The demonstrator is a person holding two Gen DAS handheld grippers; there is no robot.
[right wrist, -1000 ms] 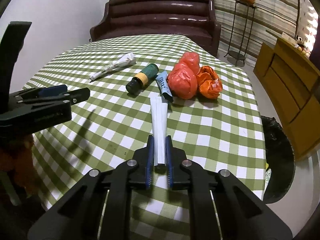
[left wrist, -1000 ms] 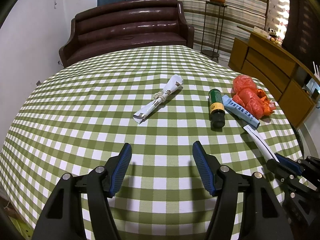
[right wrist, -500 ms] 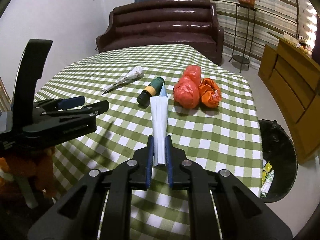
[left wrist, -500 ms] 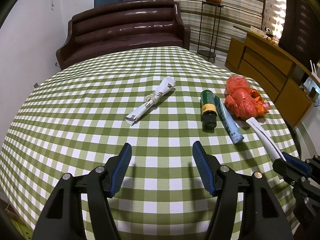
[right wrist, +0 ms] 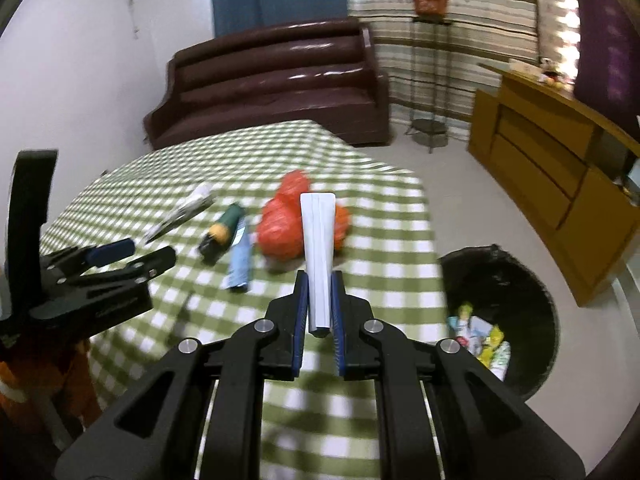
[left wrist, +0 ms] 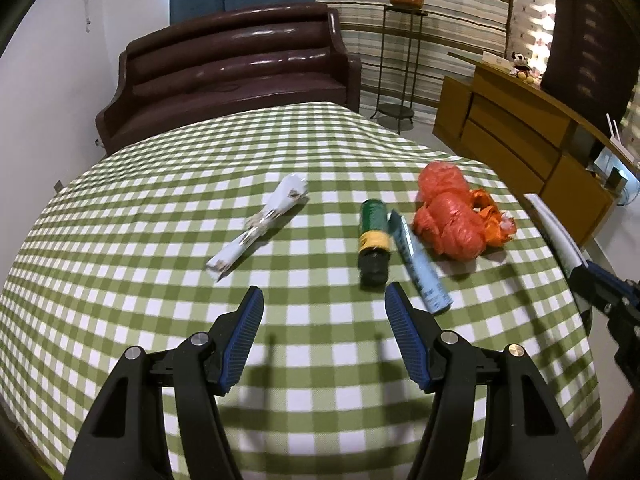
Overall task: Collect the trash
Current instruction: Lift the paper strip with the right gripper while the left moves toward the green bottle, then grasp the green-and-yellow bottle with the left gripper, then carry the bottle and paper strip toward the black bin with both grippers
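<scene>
Table [left wrist: 160, 216]: green-and-white checked cloth; brown sofa [left wrist: 232, 68] behind it.
Right gripper [right wrist: 319, 304]: clamped on white tube [right wrist: 318, 248], raised above table.
Left gripper [left wrist: 324, 332]: jaws apart, empty, over table.
Bin [right wrist: 516, 280]: black-lined, beside table, holds wrappers.

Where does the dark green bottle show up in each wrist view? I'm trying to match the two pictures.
Left wrist: green bottle lies right of centre on the checked cloth, above the right blue finger.
Right wrist: green bottle lies left of centre, beyond the left gripper.
Shared landmark: the light blue tube lies alongside it in both.
</scene>
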